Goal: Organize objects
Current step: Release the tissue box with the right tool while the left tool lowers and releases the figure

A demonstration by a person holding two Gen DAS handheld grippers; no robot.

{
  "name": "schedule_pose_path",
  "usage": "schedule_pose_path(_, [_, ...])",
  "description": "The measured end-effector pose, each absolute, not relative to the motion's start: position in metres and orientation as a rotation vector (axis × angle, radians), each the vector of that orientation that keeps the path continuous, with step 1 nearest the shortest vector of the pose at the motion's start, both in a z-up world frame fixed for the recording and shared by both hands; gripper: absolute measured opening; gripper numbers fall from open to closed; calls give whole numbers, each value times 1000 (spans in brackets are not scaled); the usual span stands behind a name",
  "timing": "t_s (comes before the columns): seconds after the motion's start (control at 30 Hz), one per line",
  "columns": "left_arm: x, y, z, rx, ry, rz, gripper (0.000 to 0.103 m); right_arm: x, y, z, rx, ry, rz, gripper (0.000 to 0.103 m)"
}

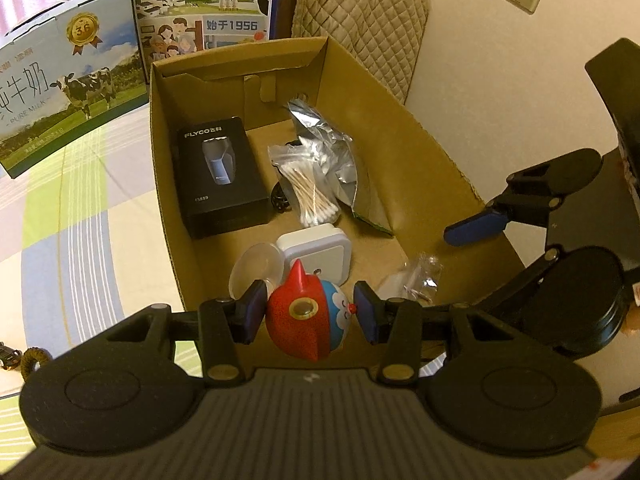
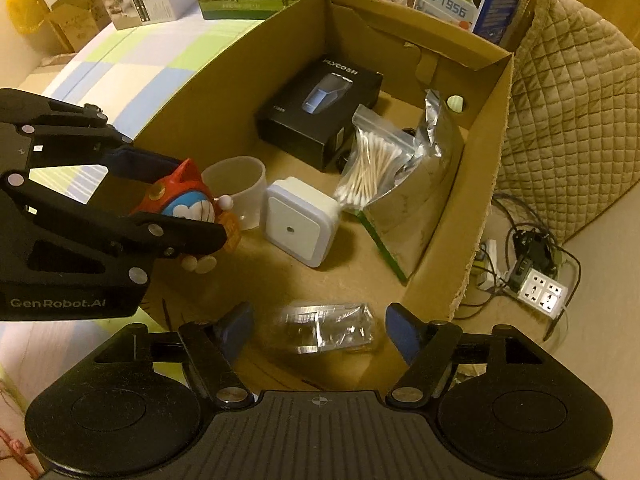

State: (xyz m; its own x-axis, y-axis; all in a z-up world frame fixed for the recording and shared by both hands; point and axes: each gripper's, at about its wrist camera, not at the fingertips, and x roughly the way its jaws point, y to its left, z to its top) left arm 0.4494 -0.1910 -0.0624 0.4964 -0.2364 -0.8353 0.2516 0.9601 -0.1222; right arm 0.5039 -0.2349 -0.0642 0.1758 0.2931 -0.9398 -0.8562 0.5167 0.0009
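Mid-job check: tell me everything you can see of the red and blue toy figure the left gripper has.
The toy figure is a small, glossy, plastic-looking cartoon cat: blue and white face, red nose, red hood with pointed ears and a round gold-rimmed disc. In the right wrist view, pale round feet show below. The left gripper is shut on it, blue pads pressing both sides of the head. It is held above the near end of the cardboard box, tilted, beside the clear cup without clearly touching it.

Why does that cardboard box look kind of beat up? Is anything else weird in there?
The cardboard box has a ragged, torn edge on one side wall and a ripped flap at its far end. Inside, the silver foil pouch is crumpled and slumped against the wall. The toy figure is not loose: the left gripper holds it between its jaws.
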Motion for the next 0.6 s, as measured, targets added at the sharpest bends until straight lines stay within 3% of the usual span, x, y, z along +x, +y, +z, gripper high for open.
schedule_pose_path(0.5, [452, -193, -67, 24, 1035, -296, 41, 499, -238, -62, -588, 1084, 889, 75])
schedule_pose_path(0.6, [452, -195, -64, 26, 1023, -304, 50, 498, -240, -61, -574, 1075, 895, 77])
